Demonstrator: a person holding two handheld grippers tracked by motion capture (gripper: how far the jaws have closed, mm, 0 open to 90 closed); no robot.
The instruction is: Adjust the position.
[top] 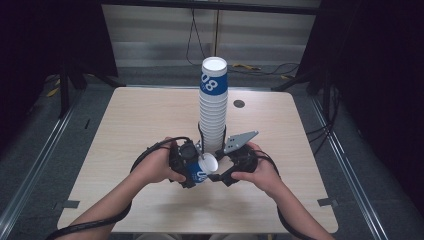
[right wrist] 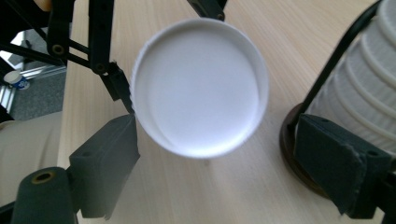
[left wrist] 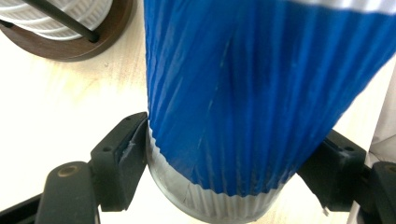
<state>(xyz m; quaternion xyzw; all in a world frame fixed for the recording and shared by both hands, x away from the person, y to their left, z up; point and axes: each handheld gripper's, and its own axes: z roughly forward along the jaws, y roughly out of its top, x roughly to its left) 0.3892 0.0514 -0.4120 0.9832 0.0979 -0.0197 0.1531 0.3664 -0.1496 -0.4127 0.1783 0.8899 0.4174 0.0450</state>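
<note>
The pale wooden rectangular worktop (top: 130, 150) carries a tall stack of white ribbed paper cups (top: 213, 107), topped by a blue-sleeved one, standing on a dark round base with thin black guide rods near the worktop's middle. Just in front of that stack, on the near side, a single blue-and-white ribbed paper cup (top: 201, 170) lies tilted, its white mouth facing right. The left claw (left wrist: 224, 163) is clamped on the cup's lower wall, both pads pressing it. The right claw (right wrist: 219, 172) stands wide apart before the cup's mouth, its pads touching nothing.
</note>
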